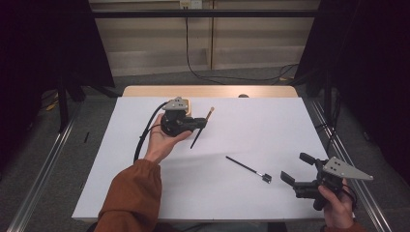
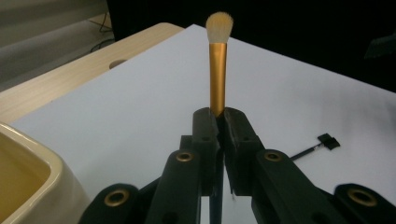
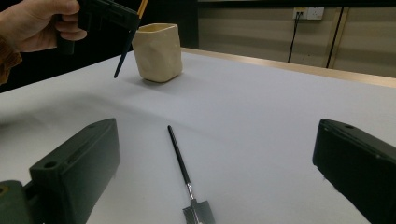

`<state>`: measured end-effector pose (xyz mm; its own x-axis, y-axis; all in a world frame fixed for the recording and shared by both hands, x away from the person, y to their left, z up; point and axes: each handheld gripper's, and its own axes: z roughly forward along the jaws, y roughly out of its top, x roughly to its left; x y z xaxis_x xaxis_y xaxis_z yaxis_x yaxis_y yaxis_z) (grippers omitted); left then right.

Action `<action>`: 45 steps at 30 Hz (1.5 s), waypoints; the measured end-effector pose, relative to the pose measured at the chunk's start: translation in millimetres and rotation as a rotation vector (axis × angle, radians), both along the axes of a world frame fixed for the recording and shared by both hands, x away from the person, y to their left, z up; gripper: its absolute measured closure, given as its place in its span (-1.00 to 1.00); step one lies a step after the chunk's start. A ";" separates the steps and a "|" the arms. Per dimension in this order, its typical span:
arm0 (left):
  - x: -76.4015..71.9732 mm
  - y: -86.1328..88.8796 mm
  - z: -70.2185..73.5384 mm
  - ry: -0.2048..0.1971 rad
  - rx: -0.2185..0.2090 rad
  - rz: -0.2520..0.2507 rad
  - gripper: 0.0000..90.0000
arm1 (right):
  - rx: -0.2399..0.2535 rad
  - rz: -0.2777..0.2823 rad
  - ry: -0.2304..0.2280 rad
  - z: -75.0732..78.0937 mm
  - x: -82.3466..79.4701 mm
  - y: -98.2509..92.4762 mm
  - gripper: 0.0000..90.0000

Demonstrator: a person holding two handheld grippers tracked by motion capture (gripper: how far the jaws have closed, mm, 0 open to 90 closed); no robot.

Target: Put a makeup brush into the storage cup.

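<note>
Clamping a makeup brush [image 2: 217, 70], the left gripper [image 1: 200, 123] risks clipping the cream cup [image 3: 158, 51] (right gripper [image 1: 296, 175] gapes empty).

The left gripper [image 2: 217, 119] has its black jaws pressed together on a makeup brush [image 2: 217, 70], whose gold sleeve and pale bristle tip rise toward twelve o'clock. A cream cup [image 2: 44, 179] sits at eight o'clock. A thin black tool [image 2: 314, 148] lies on the white table [image 2: 130, 107] at four o'clock.
</note>
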<state>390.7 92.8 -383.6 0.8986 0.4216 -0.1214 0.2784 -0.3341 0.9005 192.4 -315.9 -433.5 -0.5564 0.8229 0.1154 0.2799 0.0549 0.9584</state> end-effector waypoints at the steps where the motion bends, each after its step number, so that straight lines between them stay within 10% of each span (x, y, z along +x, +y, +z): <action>1: -0.3 0.1 0.1 -0.005 -0.006 -0.001 0.87 | -0.001 0.002 0.001 0.1 0.0 0.2 -1.00; 18: -4.4 6.4 1.1 -0.034 -0.067 0.011 0.87 | 0.000 0.001 0.002 0.2 0.0 0.7 -1.00; 45: 5.5 18.5 40.7 -0.055 -0.128 0.077 0.87 | 0.003 0.002 -0.001 0.0 0.5 0.8 -1.00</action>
<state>396.2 111.3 -342.9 0.8710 0.4737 -0.1301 0.2477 -0.1950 0.9490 192.8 -315.1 -433.5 -0.5582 0.8214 0.1173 0.2790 0.0527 0.9589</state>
